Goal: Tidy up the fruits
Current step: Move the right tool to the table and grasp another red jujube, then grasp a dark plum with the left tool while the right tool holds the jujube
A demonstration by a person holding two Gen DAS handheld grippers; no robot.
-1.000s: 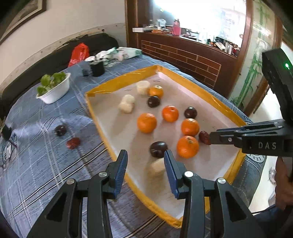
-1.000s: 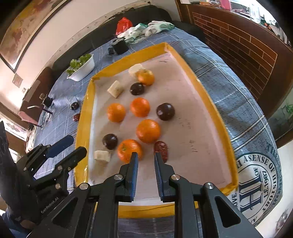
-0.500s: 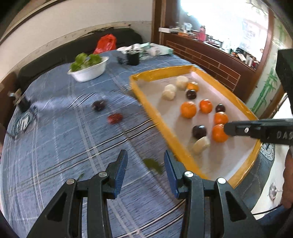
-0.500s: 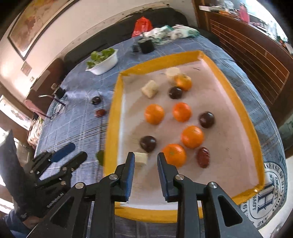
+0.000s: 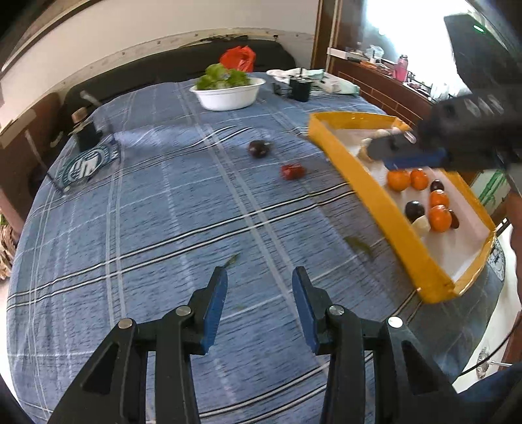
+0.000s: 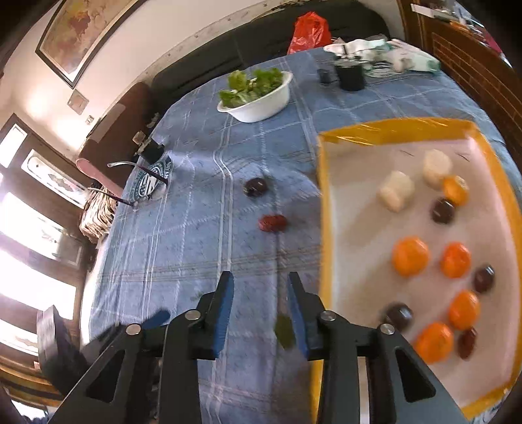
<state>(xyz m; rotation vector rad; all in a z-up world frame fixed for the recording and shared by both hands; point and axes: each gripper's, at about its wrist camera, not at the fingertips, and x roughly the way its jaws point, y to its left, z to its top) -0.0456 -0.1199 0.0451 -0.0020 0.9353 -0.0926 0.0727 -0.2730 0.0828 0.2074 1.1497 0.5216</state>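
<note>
Blue plaid cloth (image 5: 163, 202) covers the table. Left gripper (image 5: 259, 283) fingers part-spread, empty, over bare cloth. Right gripper (image 6: 259, 290) jaws just opening, nothing between them. Round dark plum (image 6: 256, 186) and wrinkled red date (image 6: 272, 222), long axis sideways, lie on cloth beside the yellow-rimmed tray (image 6: 324, 208) holding oranges (image 6: 410, 256).

No text can be read in either view. The round white-and-teal emblem (image 5: 85, 162) printed on the blue plaid cloth (image 5: 163, 228), at the far left, carries lettering too small and blurred to make out. The wall picture (image 6: 78, 29) shows no readable caption.
</note>
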